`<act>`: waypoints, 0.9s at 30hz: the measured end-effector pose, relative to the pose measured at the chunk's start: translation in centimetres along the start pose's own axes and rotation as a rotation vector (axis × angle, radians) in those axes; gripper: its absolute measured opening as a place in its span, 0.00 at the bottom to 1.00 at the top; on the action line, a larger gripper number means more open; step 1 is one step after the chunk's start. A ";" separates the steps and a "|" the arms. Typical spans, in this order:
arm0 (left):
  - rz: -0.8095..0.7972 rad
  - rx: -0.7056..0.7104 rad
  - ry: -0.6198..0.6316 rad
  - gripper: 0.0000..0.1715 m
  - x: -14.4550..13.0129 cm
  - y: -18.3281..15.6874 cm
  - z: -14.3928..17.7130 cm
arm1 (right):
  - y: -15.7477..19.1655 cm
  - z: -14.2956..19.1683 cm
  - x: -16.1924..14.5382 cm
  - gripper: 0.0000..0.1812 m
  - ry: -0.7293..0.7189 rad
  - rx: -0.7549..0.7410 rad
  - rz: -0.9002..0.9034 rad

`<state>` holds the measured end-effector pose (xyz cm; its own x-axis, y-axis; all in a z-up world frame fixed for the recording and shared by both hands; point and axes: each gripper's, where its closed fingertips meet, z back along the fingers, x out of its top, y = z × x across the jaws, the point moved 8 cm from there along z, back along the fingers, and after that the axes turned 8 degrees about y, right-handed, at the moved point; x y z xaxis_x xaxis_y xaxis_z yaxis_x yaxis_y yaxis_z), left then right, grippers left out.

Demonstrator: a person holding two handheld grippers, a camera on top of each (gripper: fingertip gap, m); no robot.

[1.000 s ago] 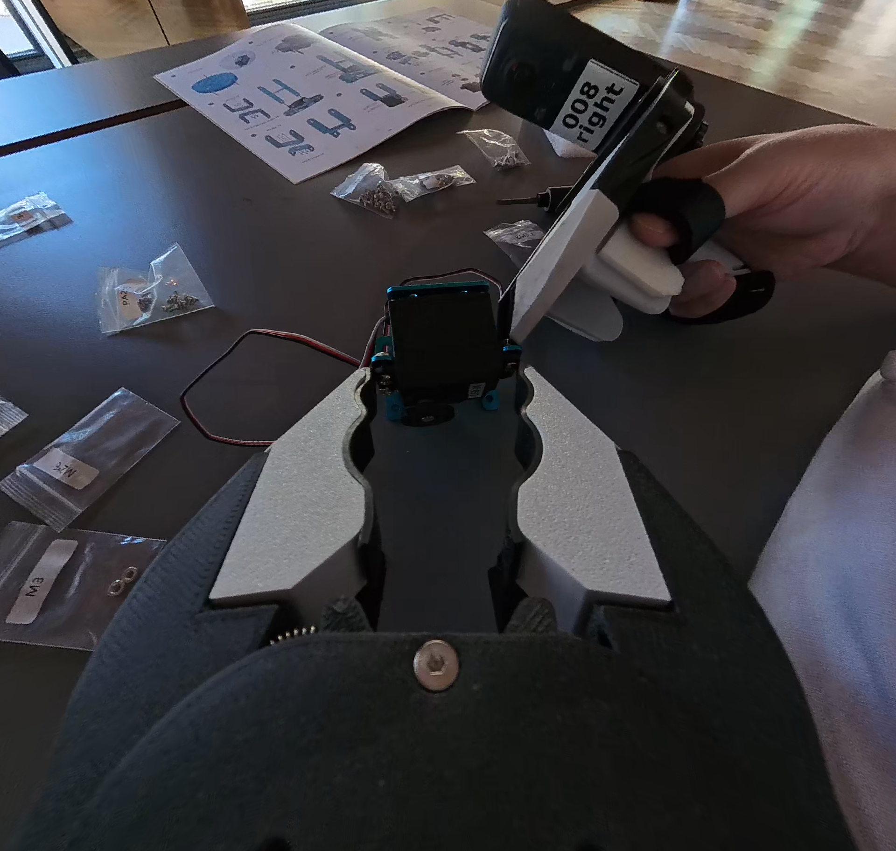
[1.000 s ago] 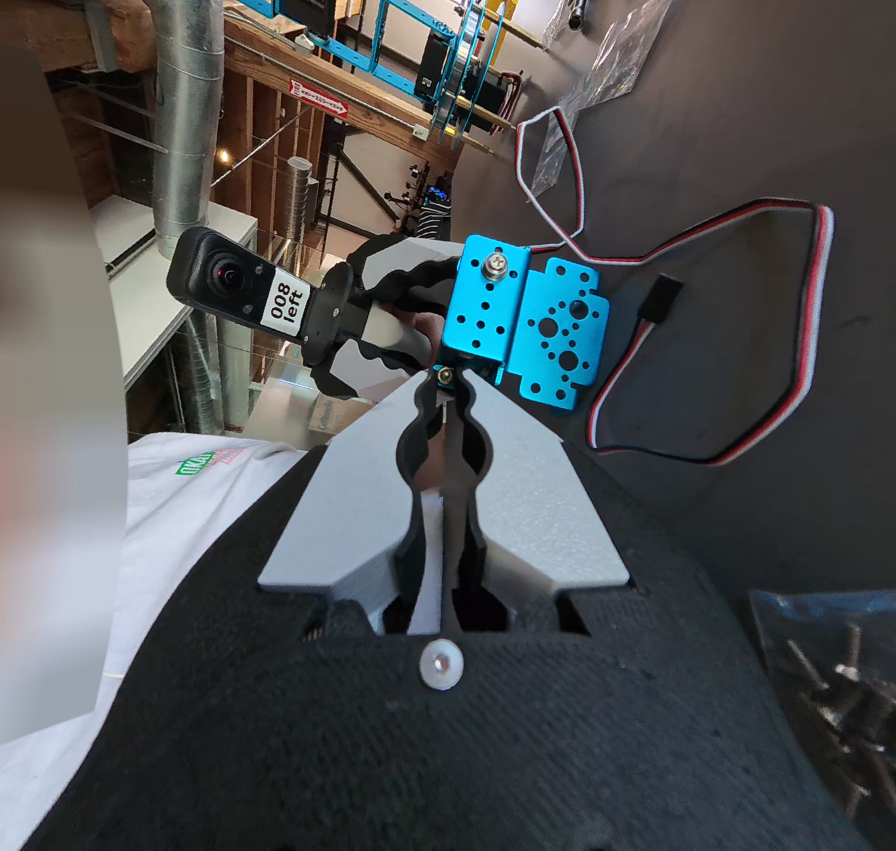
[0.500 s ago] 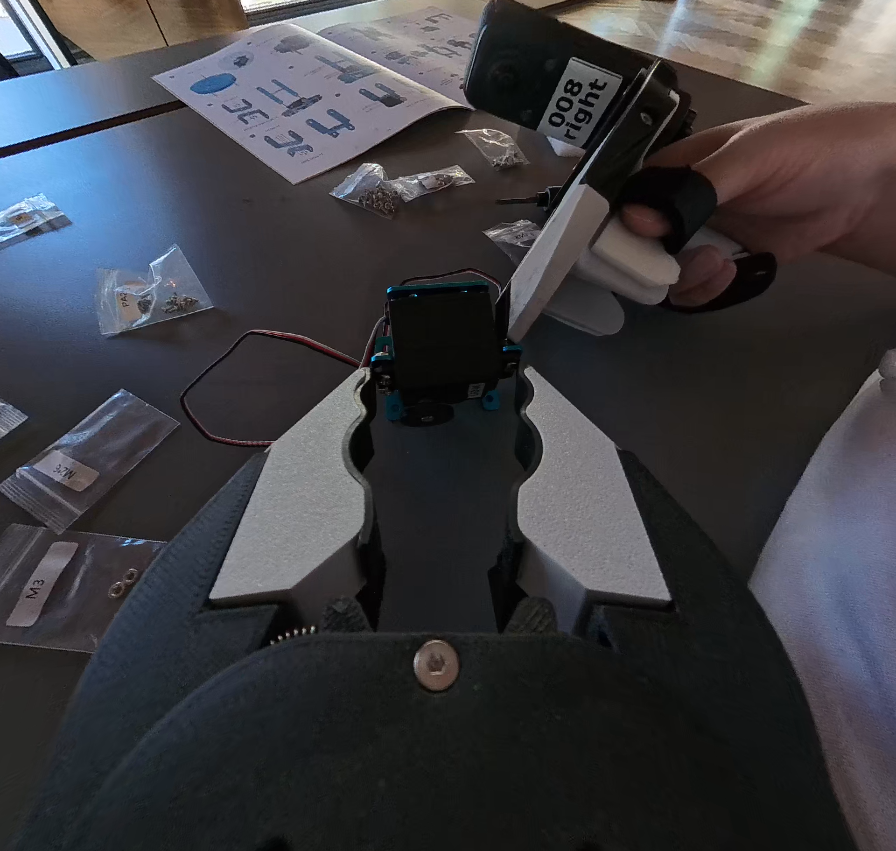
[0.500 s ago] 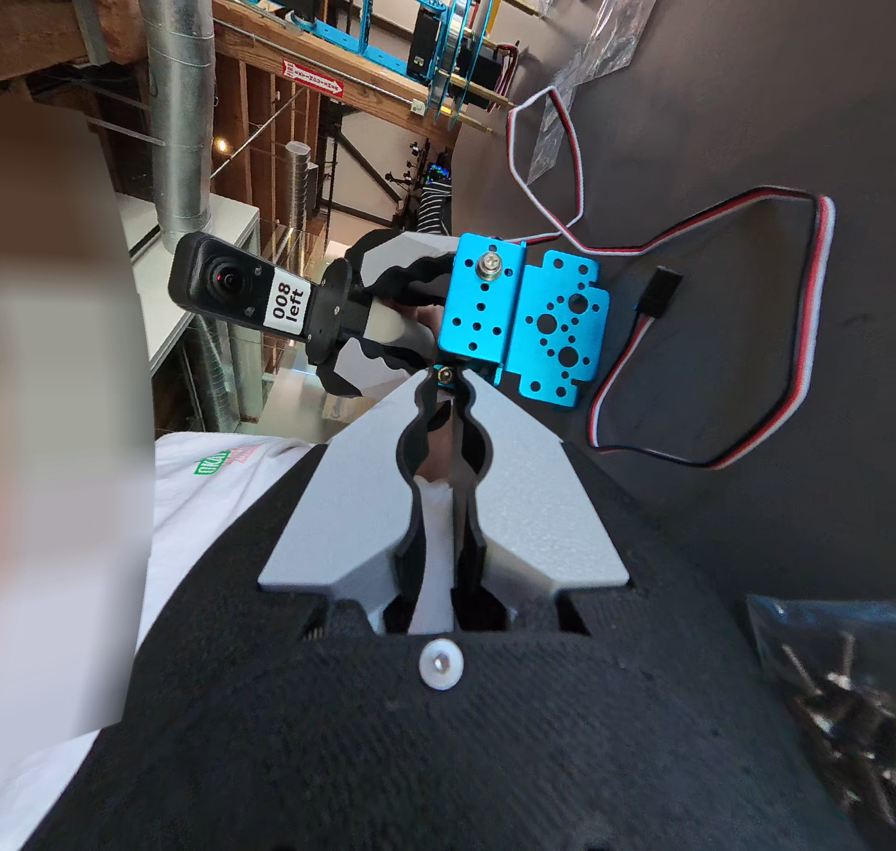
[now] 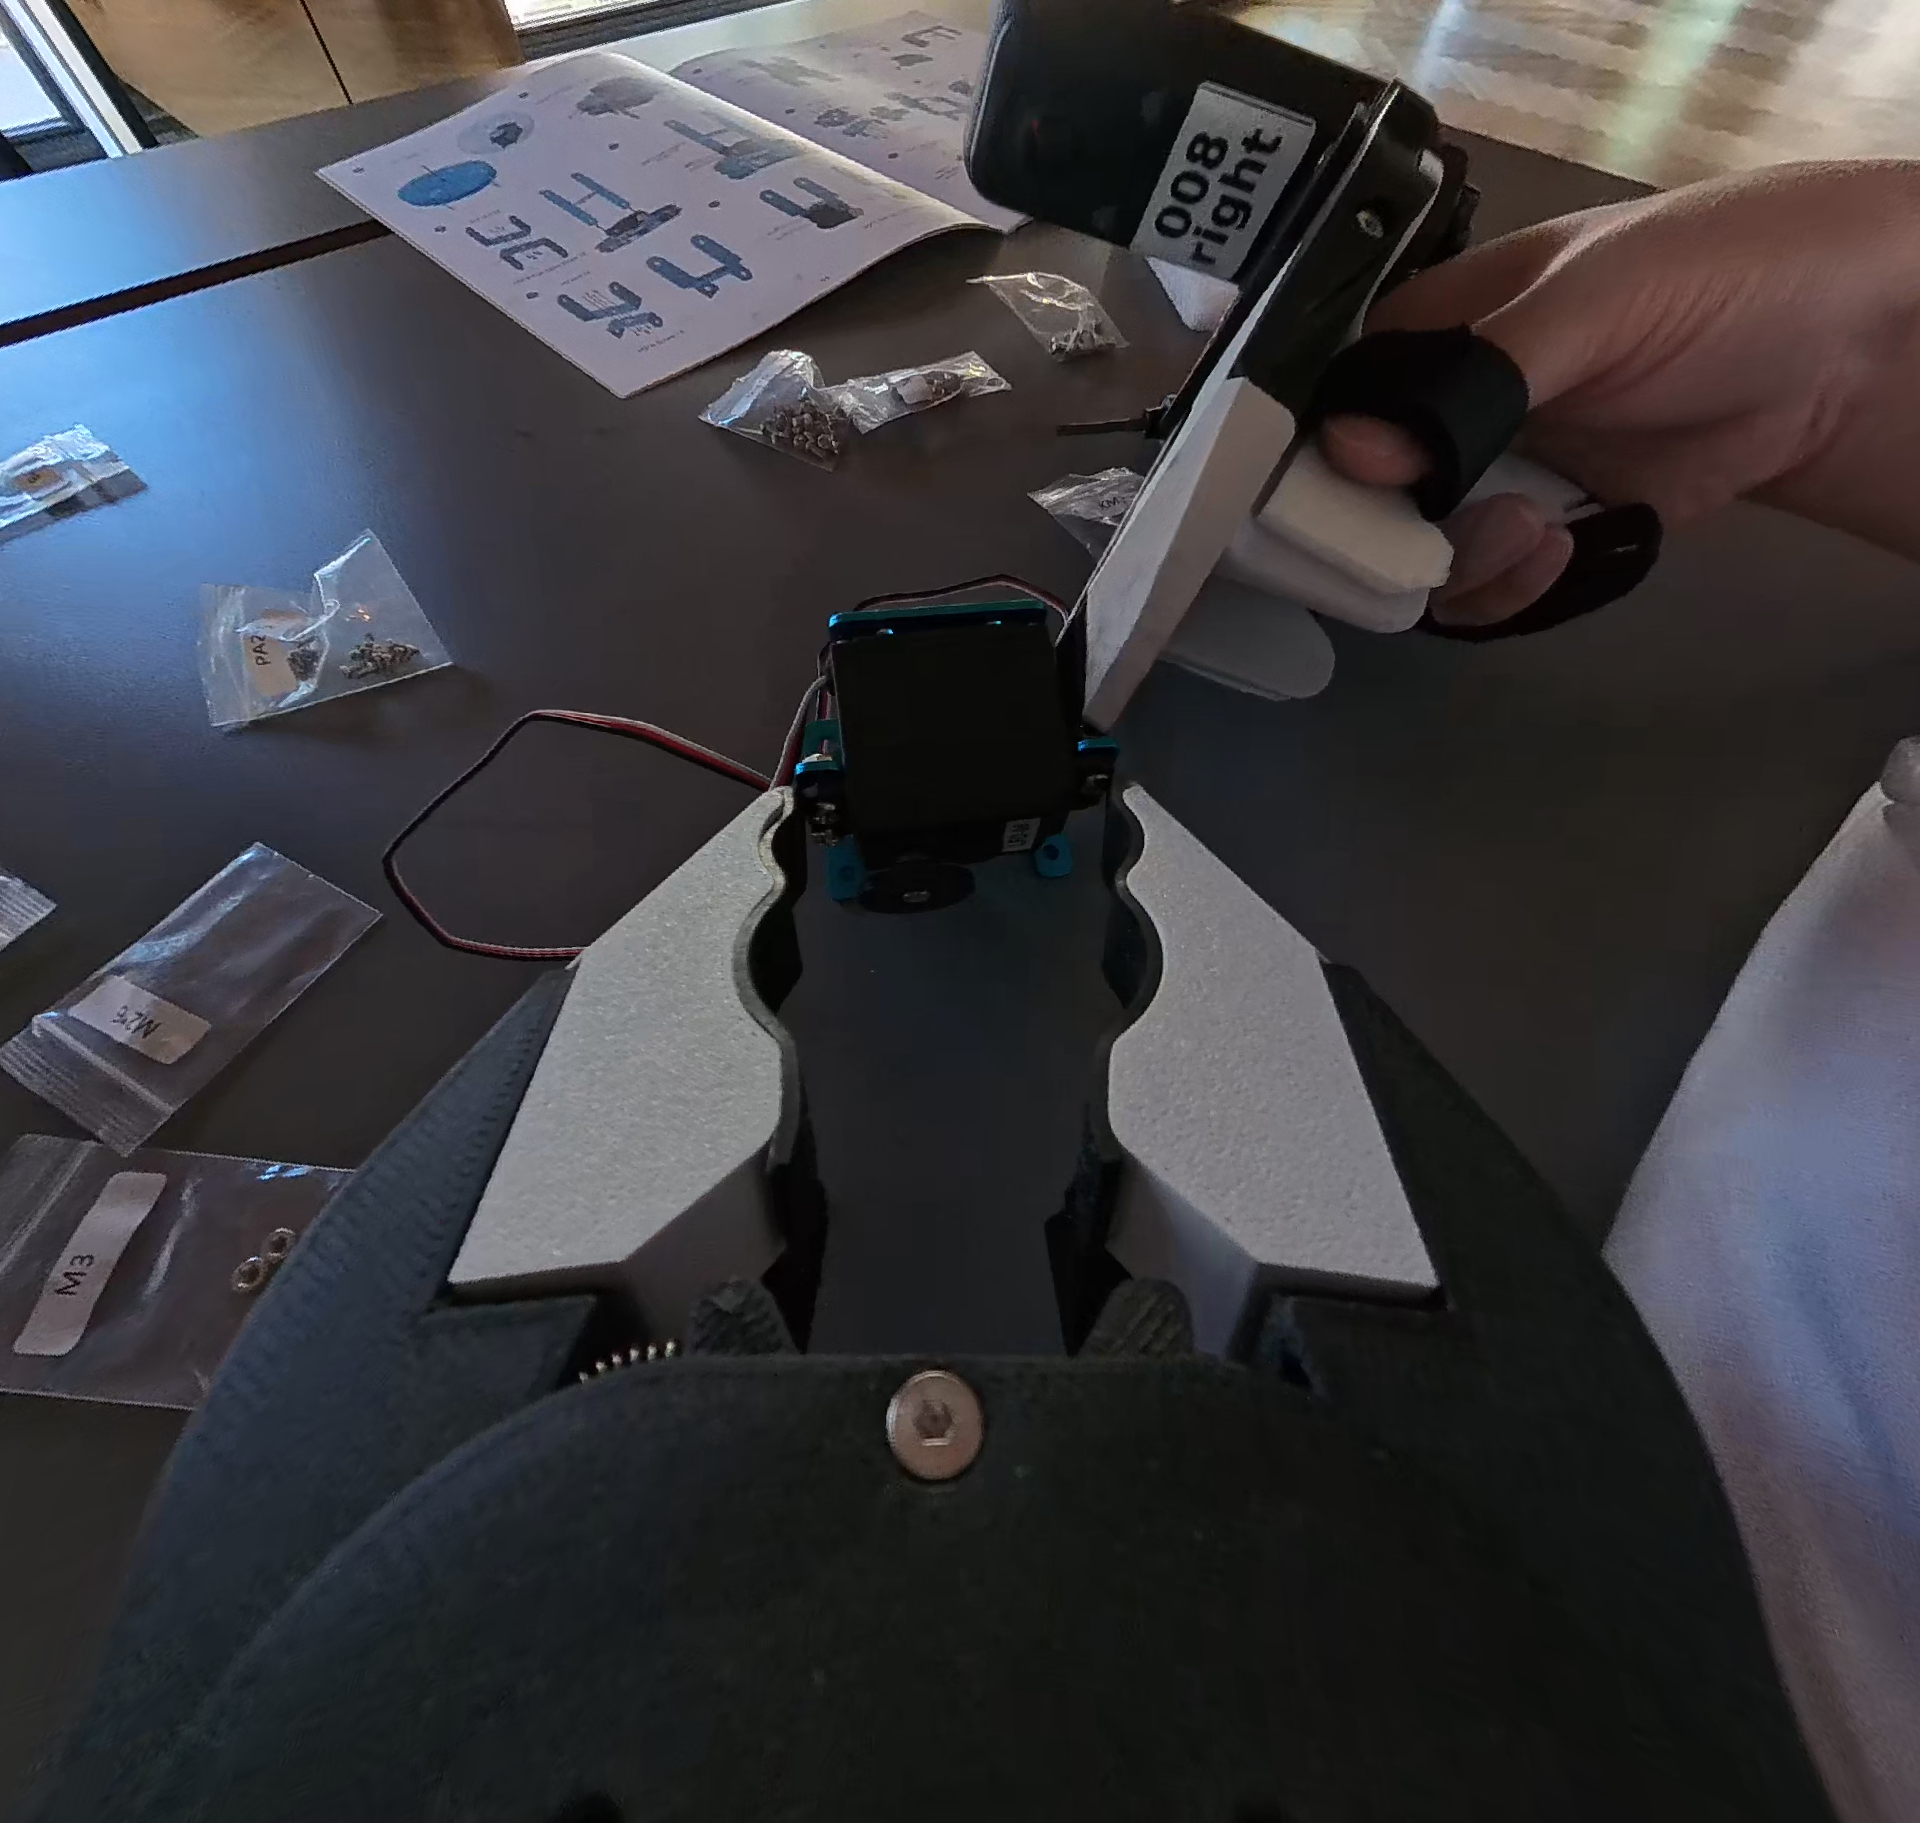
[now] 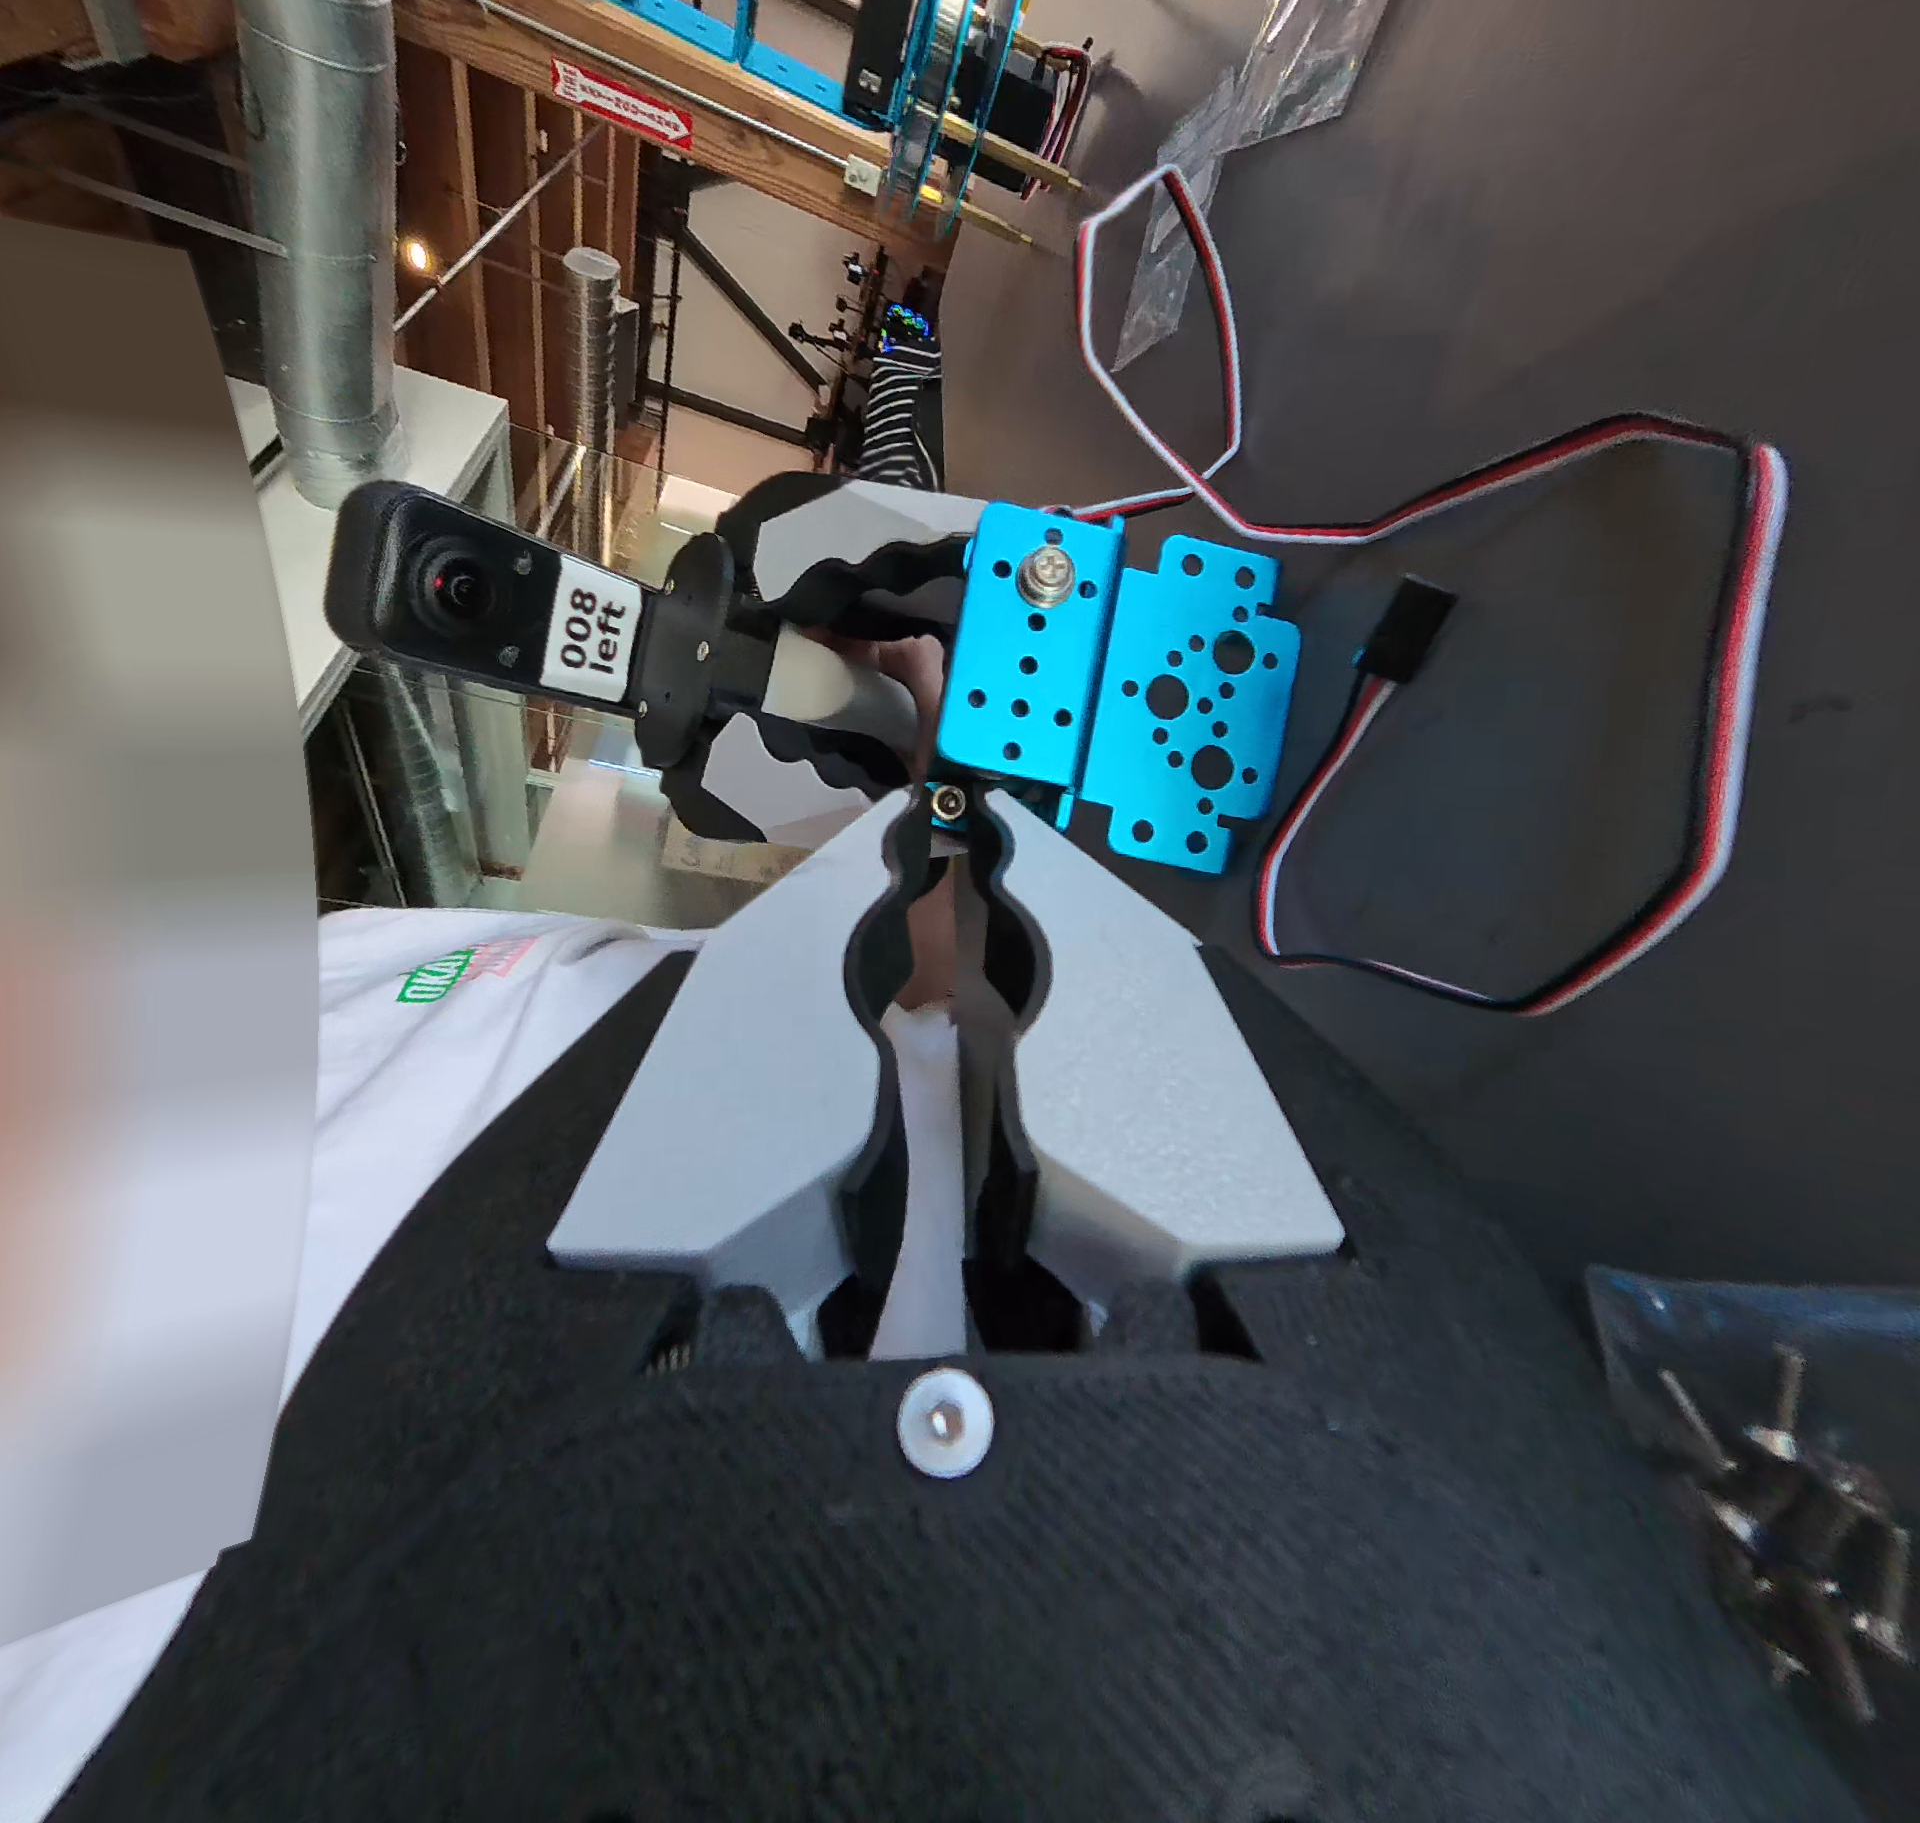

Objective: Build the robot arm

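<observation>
My left gripper (image 5: 951, 807) is shut on a black servo (image 5: 945, 734) mounted in a blue metal bracket (image 6: 1039, 672), holding it upright on the dark table (image 5: 623, 547). A second blue perforated plate (image 6: 1195, 713) is joined to the bracket. My right gripper (image 6: 951, 817) is shut on a thin dark tool shaft (image 6: 977, 1046), whose tip meets a small screw (image 6: 948, 802) on the bracket's edge. In the left wrist view the right gripper (image 5: 1101, 672) touches the servo's right flange. The servo's red, black and white cable (image 6: 1745, 682) loops across the table to a black plug (image 6: 1403, 630).
An open instruction booklet (image 5: 675, 204) lies at the far side. Small plastic bags of screws (image 5: 312, 630) and labelled bags (image 5: 145, 1015) are scattered to the left. A screw bag (image 6: 1787, 1524) lies near the right gripper. A blue frame assembly (image 6: 790, 38) stands farther off. A person's white shirt (image 5: 1766, 1150) is close on the right. Both grippers' tips are close together, under 4 cm apart.
The right gripper has tilted and shifted slightly up and to the left while its tips stay at the bracket. The left gripper and servo have not moved.
</observation>
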<state>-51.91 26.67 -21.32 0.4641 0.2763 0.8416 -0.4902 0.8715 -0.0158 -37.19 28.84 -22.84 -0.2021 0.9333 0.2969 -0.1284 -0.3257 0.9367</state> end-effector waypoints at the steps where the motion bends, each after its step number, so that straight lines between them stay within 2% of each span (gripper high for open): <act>1: -0.001 0.000 0.000 0.34 0.0 0.0 0.0 | 0.1 0.0 0.0 0.03 0.003 -0.007 0.002; 19: -0.006 -0.007 0.001 0.34 0.0 0.0 0.0 | 0.1 0.0 0.0 0.03 -0.004 0.004 -0.059; 27: -0.010 -0.006 0.003 0.34 0.0 0.0 -0.1 | 0.5 0.0 0.2 0.04 0.026 -0.057 -0.081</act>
<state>-51.85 26.70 -21.34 0.4710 0.2682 0.8403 -0.4811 0.8766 -0.0101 -37.29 28.81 -22.28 -0.2143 0.9528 0.2150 -0.2001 -0.2583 0.9451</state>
